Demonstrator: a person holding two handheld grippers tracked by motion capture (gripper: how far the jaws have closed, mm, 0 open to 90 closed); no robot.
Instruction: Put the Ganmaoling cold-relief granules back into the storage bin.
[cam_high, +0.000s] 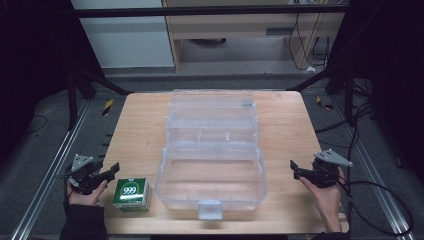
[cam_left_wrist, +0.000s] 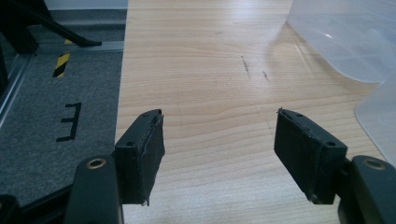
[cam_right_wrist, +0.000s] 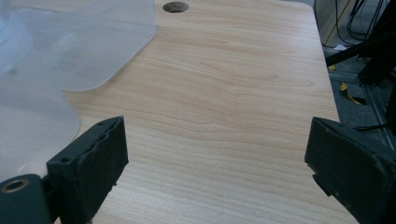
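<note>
Black grippers (cam_high: 112, 171), grey plates, dark sleeves (cam_high: 82, 222).

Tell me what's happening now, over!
Left gripper open, empty. Right gripper open, empty. Clear box mid-table, lid open; green carton at its left. Nothing in the way.

clear plastic storage box (cam_high: 210, 150) mid-table, lid swung open toward the far edge, latch tab at the near rim, inner tray compartments bare. small green-and-white carton (cam_high: 132, 194) marked "999", upright, just beside the box's near-left corner.
</note>
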